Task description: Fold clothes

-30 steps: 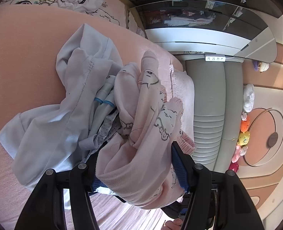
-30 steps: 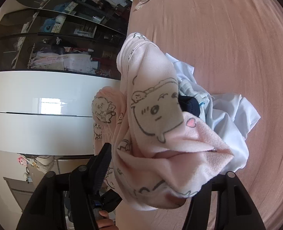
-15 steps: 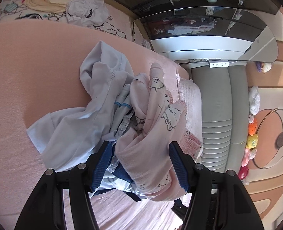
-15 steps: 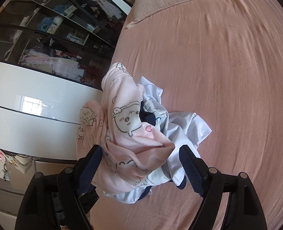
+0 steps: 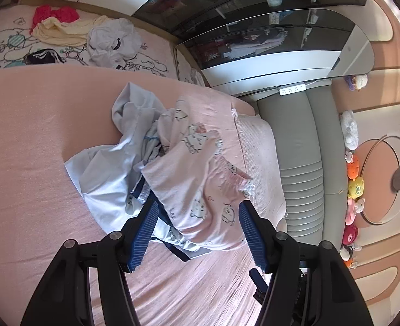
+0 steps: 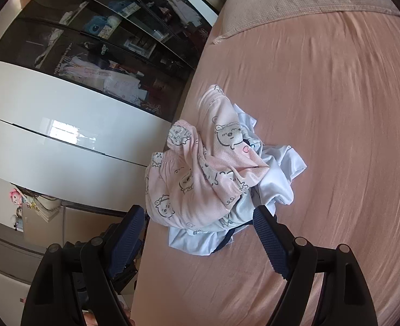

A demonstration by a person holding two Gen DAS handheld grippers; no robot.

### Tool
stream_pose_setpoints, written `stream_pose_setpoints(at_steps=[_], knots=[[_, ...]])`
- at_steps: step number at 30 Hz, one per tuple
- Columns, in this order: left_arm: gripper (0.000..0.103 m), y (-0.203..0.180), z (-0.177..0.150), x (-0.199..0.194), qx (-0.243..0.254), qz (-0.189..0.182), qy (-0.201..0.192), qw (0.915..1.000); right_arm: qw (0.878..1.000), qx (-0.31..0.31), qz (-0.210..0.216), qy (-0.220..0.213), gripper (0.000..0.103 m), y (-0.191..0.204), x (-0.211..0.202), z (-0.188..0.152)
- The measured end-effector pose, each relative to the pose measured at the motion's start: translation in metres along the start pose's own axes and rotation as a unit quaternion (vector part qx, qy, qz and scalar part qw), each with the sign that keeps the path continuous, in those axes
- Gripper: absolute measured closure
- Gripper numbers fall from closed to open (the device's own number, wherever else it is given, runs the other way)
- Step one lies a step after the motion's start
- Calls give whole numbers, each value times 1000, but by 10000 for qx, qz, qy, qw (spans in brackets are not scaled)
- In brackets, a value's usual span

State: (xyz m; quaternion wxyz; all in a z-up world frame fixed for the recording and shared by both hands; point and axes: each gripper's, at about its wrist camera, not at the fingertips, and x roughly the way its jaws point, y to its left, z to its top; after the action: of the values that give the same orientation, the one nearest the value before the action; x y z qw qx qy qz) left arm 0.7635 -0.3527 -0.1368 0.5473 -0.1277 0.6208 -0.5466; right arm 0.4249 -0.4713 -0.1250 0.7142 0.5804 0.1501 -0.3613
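- Left gripper (image 5: 197,231): released, jaws spread wide around nothing.
- Right gripper (image 6: 197,233): released too.
- Pink bear-print garment (image 5: 200,184) lies crumpled at twelve o'clock, seemingly atop the pale blue garment (image 5: 105,174).

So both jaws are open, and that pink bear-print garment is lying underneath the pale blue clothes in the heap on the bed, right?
Not quite. The pink bear-print garment lies on top of the pale blue clothes, not underneath; the right wrist view shows it draped over them. The rest holds: both sets of jaws are open, and the heap sits on the bed.
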Motion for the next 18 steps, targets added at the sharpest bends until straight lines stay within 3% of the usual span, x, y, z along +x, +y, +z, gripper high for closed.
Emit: stream_pose_setpoints(at_steps=[7, 14, 18], knots=[[43, -63, -42, -37, 751, 104, -140, 9970, 9989, -420, 128, -158, 20, 31, -58, -24], [43, -103, -68, -48, 1509, -7, 166, 9884, 9965, -753, 31, -373, 17, 59, -93, -49], [43, -113, -82, -51, 1797, -271, 342, 9828, 9942, -928, -60, -545, 17, 70, -93, -64]])
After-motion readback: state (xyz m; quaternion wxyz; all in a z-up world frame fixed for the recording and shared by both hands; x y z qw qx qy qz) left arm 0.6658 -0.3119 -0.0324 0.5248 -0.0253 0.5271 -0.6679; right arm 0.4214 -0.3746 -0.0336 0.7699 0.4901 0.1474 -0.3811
